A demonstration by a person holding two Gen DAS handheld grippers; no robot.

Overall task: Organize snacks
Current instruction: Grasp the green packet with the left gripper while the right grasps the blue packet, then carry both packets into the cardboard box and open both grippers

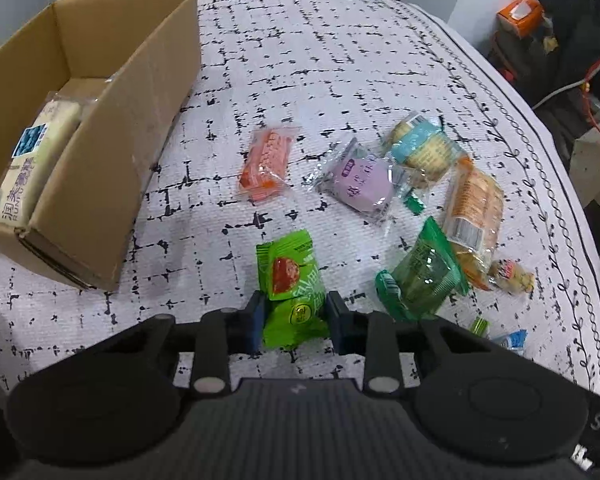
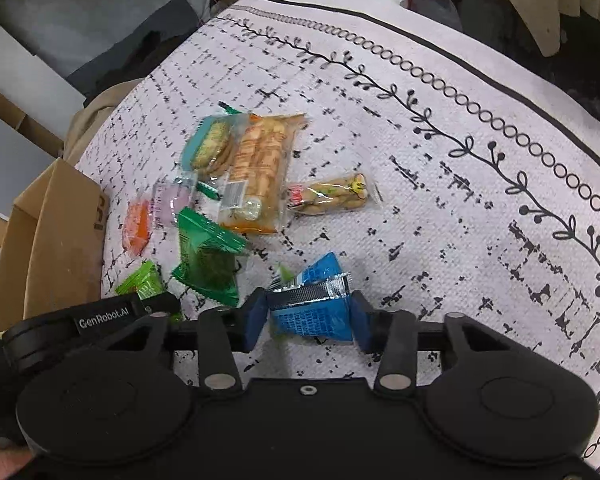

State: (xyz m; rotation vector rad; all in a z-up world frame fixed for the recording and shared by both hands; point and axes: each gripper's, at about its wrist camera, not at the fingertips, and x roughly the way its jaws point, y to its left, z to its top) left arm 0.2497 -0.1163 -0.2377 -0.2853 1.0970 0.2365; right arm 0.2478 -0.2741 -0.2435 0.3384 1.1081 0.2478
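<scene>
Green packet (image 1: 292, 292) between left tongs (image 1: 296, 316)

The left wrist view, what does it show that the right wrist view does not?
Only the left view shows the inside of the cardboard box, with a cream packet in it, and the left gripper shut on a light green packet. Only the right view shows the right gripper shut on a blue packet. Both show the orange packet and the dark green packet.
</scene>
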